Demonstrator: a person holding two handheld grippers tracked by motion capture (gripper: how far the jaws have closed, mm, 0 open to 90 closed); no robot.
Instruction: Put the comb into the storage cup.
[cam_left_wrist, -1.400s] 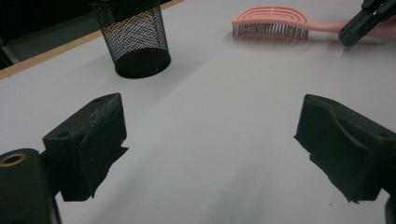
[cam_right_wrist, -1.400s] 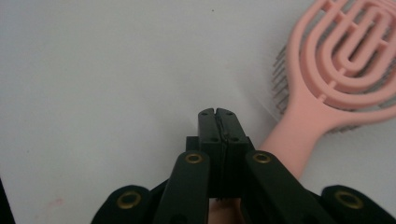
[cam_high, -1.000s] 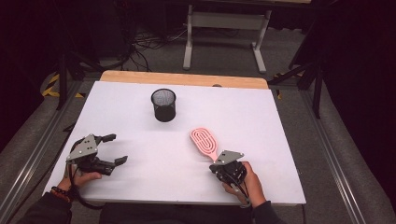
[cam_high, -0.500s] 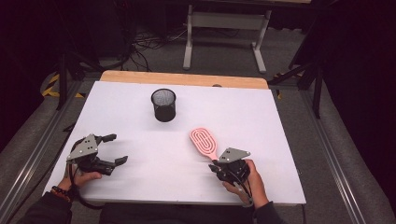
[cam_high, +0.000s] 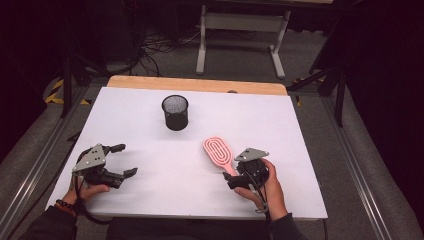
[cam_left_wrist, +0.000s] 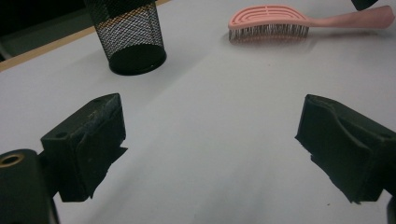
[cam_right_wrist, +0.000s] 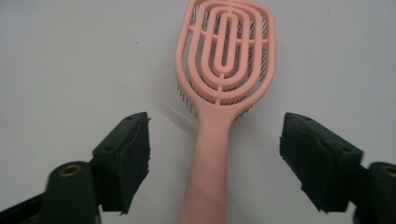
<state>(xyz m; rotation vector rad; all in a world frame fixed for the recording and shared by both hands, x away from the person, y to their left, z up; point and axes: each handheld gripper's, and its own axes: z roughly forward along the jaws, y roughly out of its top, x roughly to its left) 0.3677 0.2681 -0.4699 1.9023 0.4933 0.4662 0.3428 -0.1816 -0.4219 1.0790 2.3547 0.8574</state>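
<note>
Black mesh cup (cam_high: 175, 112) upright on white surface (cam_high: 125, 125), contents not visible, pink hairbrush (cam_high: 218, 151) lying bristles down, right gripper (cam_right_wrist: 215, 163) fingers just opened, apart around its handle, left gripper (cam_left_wrist: 210, 154) fingers apart, holding nothing

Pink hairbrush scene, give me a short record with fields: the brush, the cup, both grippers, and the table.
brush: pink hairbrush lying bristles down on the table, handle toward the right gripper
cup: black mesh cup upright, apart from the brush
right gripper: right gripper jaws have just been opening; handle lies between them, pads not touching
left gripper: left gripper open, nothing between its jaws
table: white table
</note>
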